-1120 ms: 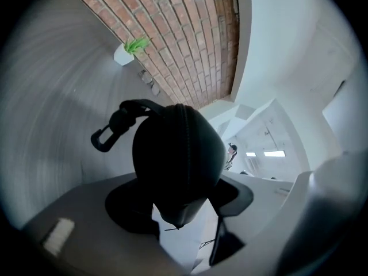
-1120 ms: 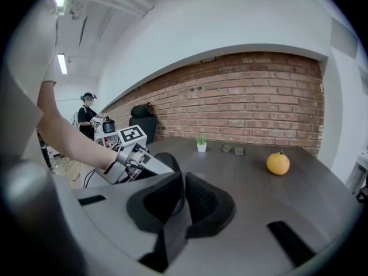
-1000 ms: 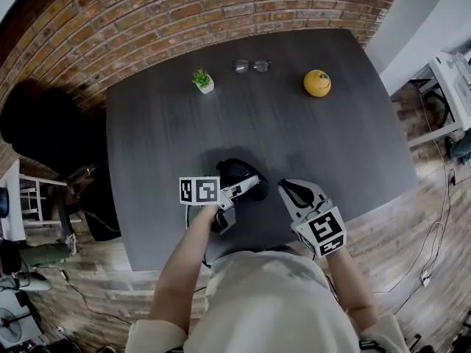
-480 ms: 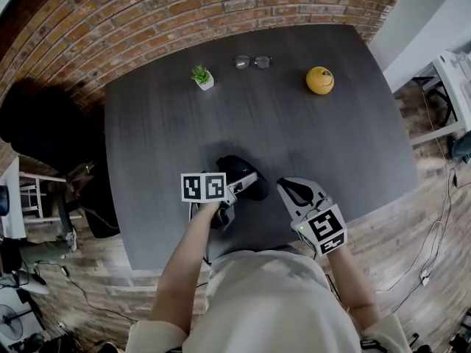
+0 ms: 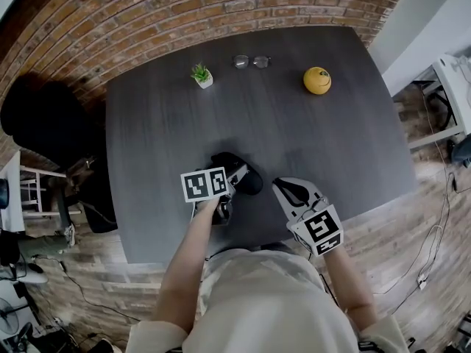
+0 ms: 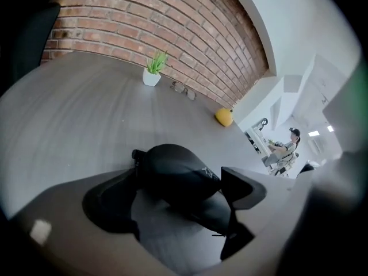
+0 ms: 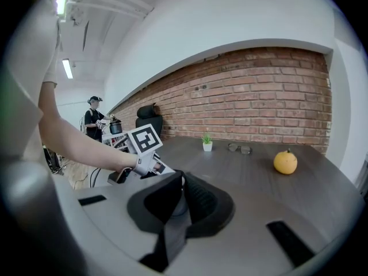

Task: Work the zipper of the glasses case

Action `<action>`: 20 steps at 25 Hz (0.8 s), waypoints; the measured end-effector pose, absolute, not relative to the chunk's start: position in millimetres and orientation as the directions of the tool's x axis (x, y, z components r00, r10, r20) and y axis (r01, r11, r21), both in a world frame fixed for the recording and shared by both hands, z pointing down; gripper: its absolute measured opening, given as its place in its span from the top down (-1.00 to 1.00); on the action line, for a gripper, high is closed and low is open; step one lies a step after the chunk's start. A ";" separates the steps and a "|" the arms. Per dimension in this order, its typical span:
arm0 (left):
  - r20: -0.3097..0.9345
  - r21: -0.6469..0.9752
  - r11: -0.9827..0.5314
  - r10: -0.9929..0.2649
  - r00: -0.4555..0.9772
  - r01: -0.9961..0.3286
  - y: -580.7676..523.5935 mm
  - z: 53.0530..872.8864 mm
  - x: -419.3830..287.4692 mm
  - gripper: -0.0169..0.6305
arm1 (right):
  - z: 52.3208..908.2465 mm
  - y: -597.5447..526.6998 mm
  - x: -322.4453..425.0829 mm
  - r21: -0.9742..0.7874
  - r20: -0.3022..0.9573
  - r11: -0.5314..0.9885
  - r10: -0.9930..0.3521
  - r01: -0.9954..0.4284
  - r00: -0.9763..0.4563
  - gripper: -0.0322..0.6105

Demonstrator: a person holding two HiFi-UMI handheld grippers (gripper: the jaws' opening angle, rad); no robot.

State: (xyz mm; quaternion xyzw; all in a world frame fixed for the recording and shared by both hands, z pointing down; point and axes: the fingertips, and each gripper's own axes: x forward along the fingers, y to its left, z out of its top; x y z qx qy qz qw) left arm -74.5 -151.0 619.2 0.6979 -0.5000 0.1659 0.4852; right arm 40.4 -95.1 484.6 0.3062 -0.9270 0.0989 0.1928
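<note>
The black glasses case point(image 5: 247, 180) lies on the dark table point(image 5: 162, 138) near its front edge. My left gripper point(image 5: 229, 187) reaches over it. In the left gripper view the rounded case point(image 6: 175, 174) sits between the two jaws, which are opening wide; the pads do not press on it. A small black tab sticks out at the case's far left end. My right gripper point(image 5: 284, 190) hovers just right of the case, shut with nothing in it. From the right gripper view, its closed jaws point(image 7: 179, 183) point toward the left gripper's marker cube point(image 7: 142, 140).
At the table's far side stand a small potted plant point(image 5: 202, 78), a pair of glasses point(image 5: 251, 63) and an orange point(image 5: 317, 81). A brick wall runs behind the table. A black chair point(image 5: 44, 123) stands to the left.
The left gripper's jaws have spread apart around the case, letting go of it. Its marker cube has shifted slightly. The right gripper has barely moved.
</note>
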 end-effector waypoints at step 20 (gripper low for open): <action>0.511 0.294 -0.062 -0.833 0.212 -0.954 -92.1 520.9 -133.9 0.89 | 470.6 -77.9 30.1 -0.035 0.336 0.672 -0.689 -0.740 -0.642 0.89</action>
